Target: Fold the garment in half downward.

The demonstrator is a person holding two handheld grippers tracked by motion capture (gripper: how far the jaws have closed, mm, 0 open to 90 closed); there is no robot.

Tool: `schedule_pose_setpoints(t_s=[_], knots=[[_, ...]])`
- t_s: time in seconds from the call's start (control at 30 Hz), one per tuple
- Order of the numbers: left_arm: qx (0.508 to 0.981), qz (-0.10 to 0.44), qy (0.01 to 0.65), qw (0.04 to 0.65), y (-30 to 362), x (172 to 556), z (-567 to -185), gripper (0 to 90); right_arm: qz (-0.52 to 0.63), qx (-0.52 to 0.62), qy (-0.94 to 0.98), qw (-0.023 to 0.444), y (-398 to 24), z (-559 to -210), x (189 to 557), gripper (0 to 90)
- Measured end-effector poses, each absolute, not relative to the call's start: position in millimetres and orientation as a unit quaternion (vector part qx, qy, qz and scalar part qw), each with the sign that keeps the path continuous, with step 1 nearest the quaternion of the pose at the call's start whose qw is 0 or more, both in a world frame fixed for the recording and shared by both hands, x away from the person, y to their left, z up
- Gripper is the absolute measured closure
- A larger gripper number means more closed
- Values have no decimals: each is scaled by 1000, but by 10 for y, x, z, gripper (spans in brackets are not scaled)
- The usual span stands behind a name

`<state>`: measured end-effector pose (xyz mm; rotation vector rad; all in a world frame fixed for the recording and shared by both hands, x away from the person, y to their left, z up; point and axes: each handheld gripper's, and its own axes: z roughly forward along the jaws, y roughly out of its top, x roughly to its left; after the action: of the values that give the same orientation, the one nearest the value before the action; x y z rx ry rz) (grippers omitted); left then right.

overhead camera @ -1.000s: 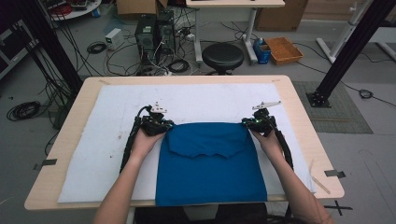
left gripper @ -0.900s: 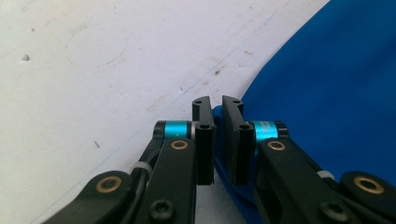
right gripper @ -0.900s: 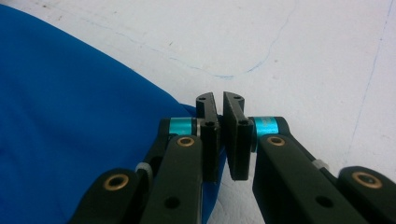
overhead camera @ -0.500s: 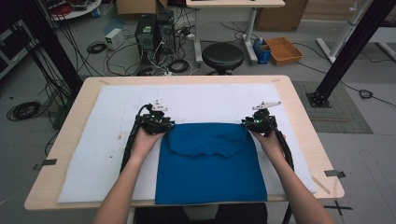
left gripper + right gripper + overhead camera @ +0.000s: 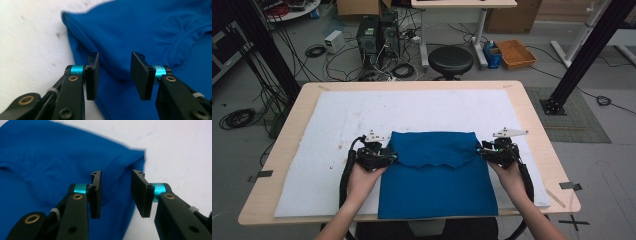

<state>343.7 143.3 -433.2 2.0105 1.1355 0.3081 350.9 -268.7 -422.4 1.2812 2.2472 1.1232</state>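
Now the left gripper (image 5: 114, 75) has just been opening its jaws: they stand apart, nothing pinched, the folded edge of the blue shirt (image 5: 437, 175) seen through the gap. Likewise the right gripper (image 5: 116, 195), jaws just parted, pads off the cloth, the shirt's corner beyond them. From above, each gripper sits just beside a side of the shirt's folded-over top flap, left (image 5: 374, 156) and right (image 5: 498, 151). That shirt lies flat on the white mat (image 5: 337, 125) covering the table (image 5: 537, 115), toward its near edge.
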Motion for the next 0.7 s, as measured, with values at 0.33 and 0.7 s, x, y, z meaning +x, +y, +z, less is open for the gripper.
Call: schedule_pose_setpoints(t_s=[0.33, 0.7], knots=[[802, 108, 448, 379, 1298, 3458, -4382, 753, 360, 449, 808, 126, -2558, -4429, 3567, 745], [795, 115, 441, 400, 1306, 3412, -4314, 844, 372, 413, 816, 159, -2530, -4303, 3455, 878]])
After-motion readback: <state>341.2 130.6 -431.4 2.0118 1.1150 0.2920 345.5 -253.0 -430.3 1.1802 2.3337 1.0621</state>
